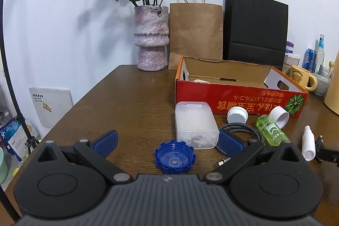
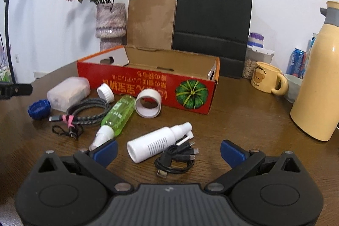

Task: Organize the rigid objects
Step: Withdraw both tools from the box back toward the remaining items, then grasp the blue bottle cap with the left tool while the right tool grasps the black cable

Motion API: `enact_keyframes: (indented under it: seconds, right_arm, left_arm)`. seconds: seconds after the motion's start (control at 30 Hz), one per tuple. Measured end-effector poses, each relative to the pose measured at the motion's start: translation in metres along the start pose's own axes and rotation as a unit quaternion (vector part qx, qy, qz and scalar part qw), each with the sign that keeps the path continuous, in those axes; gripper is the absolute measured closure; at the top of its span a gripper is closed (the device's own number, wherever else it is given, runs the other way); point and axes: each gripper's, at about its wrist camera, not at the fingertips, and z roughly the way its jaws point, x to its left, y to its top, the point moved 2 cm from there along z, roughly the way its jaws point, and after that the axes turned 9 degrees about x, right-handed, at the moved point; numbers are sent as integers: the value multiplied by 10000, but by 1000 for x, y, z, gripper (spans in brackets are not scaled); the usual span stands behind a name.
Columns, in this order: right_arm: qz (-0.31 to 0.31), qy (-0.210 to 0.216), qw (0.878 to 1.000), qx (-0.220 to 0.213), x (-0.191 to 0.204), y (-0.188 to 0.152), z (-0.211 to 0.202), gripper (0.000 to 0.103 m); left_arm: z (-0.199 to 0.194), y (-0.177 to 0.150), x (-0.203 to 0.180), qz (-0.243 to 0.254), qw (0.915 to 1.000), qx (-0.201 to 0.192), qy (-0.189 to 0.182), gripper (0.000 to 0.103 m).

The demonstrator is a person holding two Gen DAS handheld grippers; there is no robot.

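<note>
An open red cardboard box (image 1: 239, 99) (image 2: 148, 86) stands on the brown table. In front of it lie a blue ribbed cap (image 1: 174, 157) (image 2: 39, 109), a clear plastic case (image 1: 196, 125) (image 2: 68, 90), a white cap (image 1: 237, 115) (image 2: 106, 93), a green bottle (image 1: 271, 130) (image 2: 119, 114), a white ring cap (image 1: 279, 115) (image 2: 148, 103) and a white spray bottle (image 2: 157, 142) (image 1: 308, 144). My left gripper (image 1: 167, 142) is open, the blue cap between its fingers. My right gripper (image 2: 168, 150) is open around the white spray bottle's base and a black cable bundle (image 2: 175, 159).
A braided grey cable (image 2: 86, 112) (image 1: 241, 132) lies by the green bottle. A vase of dried roses (image 1: 151, 37), a brown bag (image 1: 196, 33) and a black bag (image 1: 256, 29) stand behind the box. A yellow mug (image 2: 268, 79) and a tall cream flask (image 2: 317, 77) stand right.
</note>
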Motion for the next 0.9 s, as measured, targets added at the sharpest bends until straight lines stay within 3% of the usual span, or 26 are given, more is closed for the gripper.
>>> enact_keyframes:
  seconds: [0.17,0.3,0.37,0.47,0.5,0.9]
  right_arm:
    - [-57,-138,9996,240,-7,-1,11,0]
    - [-93,-124,9991,404,-13,-1,22,9]
    - [-56,-59,9988,474,-15,-1,28,17]
    - [99,230,9986,470,-18,-1,30,41]
    - [123,316,9984,448,-18,-2,29,56]
    - [212,-11,9998,-22,-18,-3,14,58]
  left_arm:
    - [2,0,4,-98,9999,52,-2,0]
    - [3,-1,4,-98,9999,60,-17,0]
    - [3,-1,4,-89,9999,74,-9,0]
    - [4,-2,3,-89,9999,97,5,0]
    - [4,-2,3,-90,9999,103,7,0]
    - [9,-3,2,-68,9998,192,39,0]
